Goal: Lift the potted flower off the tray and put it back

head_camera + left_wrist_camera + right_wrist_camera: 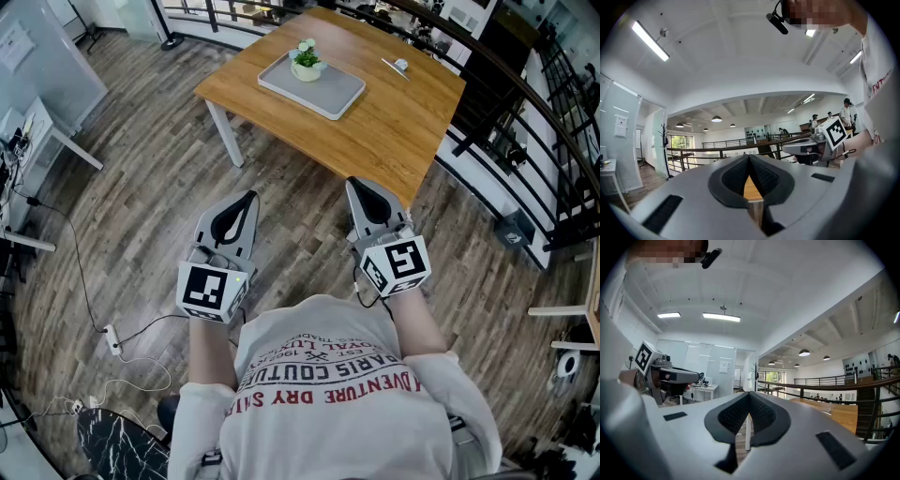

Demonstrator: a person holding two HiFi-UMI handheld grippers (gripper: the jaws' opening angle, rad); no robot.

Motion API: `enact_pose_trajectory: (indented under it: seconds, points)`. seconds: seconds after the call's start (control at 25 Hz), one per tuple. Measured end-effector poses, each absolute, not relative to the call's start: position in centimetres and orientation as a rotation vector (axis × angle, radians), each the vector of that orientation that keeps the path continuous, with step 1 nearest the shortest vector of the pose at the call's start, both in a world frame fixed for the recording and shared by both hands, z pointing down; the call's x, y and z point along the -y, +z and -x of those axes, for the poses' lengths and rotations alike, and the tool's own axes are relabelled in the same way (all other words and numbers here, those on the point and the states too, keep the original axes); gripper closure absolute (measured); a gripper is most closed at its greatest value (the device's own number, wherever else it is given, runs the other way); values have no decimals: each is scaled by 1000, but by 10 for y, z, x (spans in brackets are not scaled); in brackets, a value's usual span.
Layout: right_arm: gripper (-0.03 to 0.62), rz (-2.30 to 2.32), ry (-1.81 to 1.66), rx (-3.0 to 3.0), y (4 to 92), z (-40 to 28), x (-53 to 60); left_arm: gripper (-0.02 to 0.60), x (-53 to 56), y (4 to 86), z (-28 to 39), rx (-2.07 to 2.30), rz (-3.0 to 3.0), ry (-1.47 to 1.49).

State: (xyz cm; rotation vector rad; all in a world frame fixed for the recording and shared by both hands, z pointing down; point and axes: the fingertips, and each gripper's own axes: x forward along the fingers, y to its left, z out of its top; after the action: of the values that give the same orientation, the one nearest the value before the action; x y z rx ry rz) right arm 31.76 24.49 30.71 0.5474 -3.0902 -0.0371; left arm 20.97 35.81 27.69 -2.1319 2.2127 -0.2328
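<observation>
A small potted flower (306, 61) in a white pot stands on a grey tray (323, 92) at the far side of a wooden table (394, 122). Both grippers are held level in front of the person, over the floor and short of the table's near corner. My left gripper (247, 200) is shut with nothing in it; in its own view the fingertips (749, 157) meet. My right gripper (360, 186) is also shut and empty, its tips touching (749, 396). Each gripper view shows the other gripper (820, 145) (670, 376) beside it. The flower appears in neither gripper view.
A small white object (400, 66) lies on the table's far right. A black railing (525, 122) runs behind and right of the table. A white desk (37, 141) stands at the left. A power strip (112, 339) and cables lie on the wood floor.
</observation>
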Motion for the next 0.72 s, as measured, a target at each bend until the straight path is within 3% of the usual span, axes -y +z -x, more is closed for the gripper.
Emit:
enact_pose_trajectory:
  seconds: [0.72]
  points:
    - [565,-563,-42,3123,308,-287,-273,569,-378,284,-177,-2206,2167,-168]
